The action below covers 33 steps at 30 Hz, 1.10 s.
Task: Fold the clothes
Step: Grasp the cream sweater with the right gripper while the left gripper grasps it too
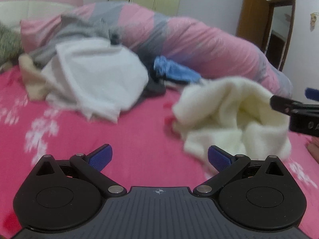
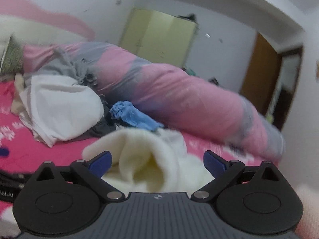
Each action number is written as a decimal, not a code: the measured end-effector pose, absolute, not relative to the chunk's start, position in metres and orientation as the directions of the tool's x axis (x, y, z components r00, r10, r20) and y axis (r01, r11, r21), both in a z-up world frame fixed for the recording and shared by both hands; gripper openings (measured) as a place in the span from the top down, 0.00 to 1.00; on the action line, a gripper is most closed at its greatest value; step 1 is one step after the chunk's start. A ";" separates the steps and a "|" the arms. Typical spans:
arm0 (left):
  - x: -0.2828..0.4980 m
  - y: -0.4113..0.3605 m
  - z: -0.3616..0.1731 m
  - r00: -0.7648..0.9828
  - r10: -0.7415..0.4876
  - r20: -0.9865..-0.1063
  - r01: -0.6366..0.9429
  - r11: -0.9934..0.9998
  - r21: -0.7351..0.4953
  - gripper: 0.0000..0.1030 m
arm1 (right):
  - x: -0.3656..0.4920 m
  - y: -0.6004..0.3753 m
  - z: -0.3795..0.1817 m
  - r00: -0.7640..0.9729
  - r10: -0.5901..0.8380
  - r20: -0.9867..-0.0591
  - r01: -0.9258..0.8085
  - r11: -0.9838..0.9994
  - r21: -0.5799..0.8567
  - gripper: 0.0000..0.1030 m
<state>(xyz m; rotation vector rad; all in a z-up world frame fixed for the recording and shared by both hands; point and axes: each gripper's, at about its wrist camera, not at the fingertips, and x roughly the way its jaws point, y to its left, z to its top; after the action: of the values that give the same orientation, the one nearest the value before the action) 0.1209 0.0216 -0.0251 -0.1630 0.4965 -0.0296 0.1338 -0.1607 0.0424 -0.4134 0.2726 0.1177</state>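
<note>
A fluffy cream garment (image 1: 229,115) lies crumpled on the pink floral bedsheet (image 1: 119,131), right of centre in the left wrist view. My left gripper (image 1: 159,157) is open over bare sheet, with the garment just beyond its right finger. In the right wrist view the same cream garment (image 2: 147,157) bulges between the spread fingers of my right gripper (image 2: 157,161), which is open. The right gripper's black body (image 1: 299,113) shows at the right edge of the left wrist view, beside the garment.
A pile of clothes lies further back on the bed: a white garment (image 1: 95,79), grey cloth (image 1: 79,29), a beige piece (image 1: 31,79), a blue piece (image 1: 175,71) and dark cloth (image 1: 153,89). A rolled pink and grey duvet (image 1: 199,45) runs behind. A wardrobe (image 2: 159,43) and a door (image 1: 255,20) stand beyond.
</note>
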 end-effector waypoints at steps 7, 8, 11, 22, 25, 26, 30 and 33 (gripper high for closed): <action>0.193 0.001 -0.025 0.888 -0.103 -0.448 0.078 0.994 -0.075 0.03 | 0.196 -0.139 0.015 0.933 0.043 -0.359 -0.250 0.793 -0.556 0.26; 0.202 -0.004 -0.027 0.883 -0.116 -0.456 0.097 0.993 -0.064 0.04 | 0.205 -0.140 0.010 0.922 0.035 -0.386 -0.262 0.788 -0.556 0.32; 0.224 -0.018 -0.034 0.863 -0.152 -0.482 0.147 0.988 -0.048 0.18 | 0.224 -0.147 -0.001 0.901 0.004 -0.433 -0.264 0.798 -0.542 0.60; 0.211 -0.044 -0.014 0.847 -0.261 -0.463 0.223 0.965 -0.136 0.73 | 0.183 -0.193 0.032 0.950 0.035 -0.312 -0.146 0.929 -0.340 0.87; 0.185 -0.048 0.003 0.865 -0.283 -0.414 0.252 0.959 -0.128 0.74 | 0.153 -0.202 0.049 0.963 0.063 -0.264 -0.141 0.947 -0.289 0.87; 0.175 -0.048 0.008 0.868 -0.294 -0.400 0.263 0.956 -0.133 0.75 | 0.140 -0.207 0.054 0.964 0.076 -0.256 -0.146 0.953 -0.266 0.87; 0.130 -0.049 0.025 0.872 -0.349 -0.344 0.316 0.937 -0.148 0.75 | 0.083 -0.219 0.070 0.968 0.124 -0.217 -0.163 0.971 -0.174 0.87; 0.093 -0.047 0.033 0.864 -0.395 -0.313 0.362 0.919 -0.158 0.75 | 0.037 -0.231 0.073 0.960 0.167 -0.226 -0.187 0.980 -0.069 0.87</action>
<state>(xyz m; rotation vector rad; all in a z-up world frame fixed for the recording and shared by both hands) 0.0933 -0.0472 0.0334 -0.0955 0.3479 -0.3972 0.0368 -0.2309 0.0727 -0.0903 0.2215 0.1794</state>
